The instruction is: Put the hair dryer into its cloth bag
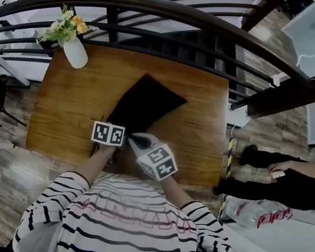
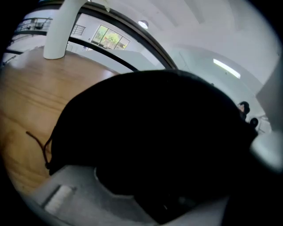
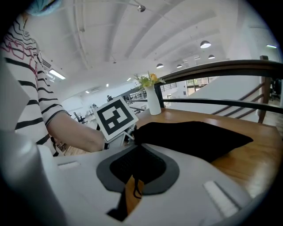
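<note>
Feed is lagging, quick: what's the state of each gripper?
Left gripper: closed round the cloth bag.
Right gripper: shut on the cloth bag's edge.

A brown wooden table [image 1: 204, 130] is being seen under the fingers [image 3: 221, 190]. A white vase [image 1: 76, 52] is being held up by the table, far ahead of the fingers and off to their left. Yellow and white flowers [image 1: 67, 24] are being kept in the vase. A dark curved railing [image 1: 165, 10] is being shown past the table, farther from the fingers than the vase. A clear bottle [image 1: 250, 214] with a red label is being shown lying well to the right of the fingers, near another person's arm [image 1: 308, 170].
</note>
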Available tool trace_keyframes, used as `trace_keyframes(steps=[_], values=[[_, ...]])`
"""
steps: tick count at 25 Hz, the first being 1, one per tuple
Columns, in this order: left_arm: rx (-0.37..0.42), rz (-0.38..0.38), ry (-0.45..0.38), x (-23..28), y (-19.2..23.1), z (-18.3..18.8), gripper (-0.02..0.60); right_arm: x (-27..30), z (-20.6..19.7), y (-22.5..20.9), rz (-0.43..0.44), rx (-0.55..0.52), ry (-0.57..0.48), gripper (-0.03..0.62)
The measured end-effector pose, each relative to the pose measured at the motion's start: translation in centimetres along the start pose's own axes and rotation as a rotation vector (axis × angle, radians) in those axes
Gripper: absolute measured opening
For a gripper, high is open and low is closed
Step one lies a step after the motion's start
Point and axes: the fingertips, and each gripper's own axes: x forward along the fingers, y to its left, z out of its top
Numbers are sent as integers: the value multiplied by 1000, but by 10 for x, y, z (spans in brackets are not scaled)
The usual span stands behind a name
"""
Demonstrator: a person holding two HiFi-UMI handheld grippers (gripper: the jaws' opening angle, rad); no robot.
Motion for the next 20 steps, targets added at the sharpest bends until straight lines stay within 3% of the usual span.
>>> trace_keyframes(steps=[9,15,20], values=[[-24,-20,-56,8,12,26,172,-3,-5,9,43,15,3,6],[-37,37,-68,20,24,45,173,-3,-8,16,76,8,21,6],[0,91,-15,31,29,47,175,-3,-13,4,40,28,23,7]])
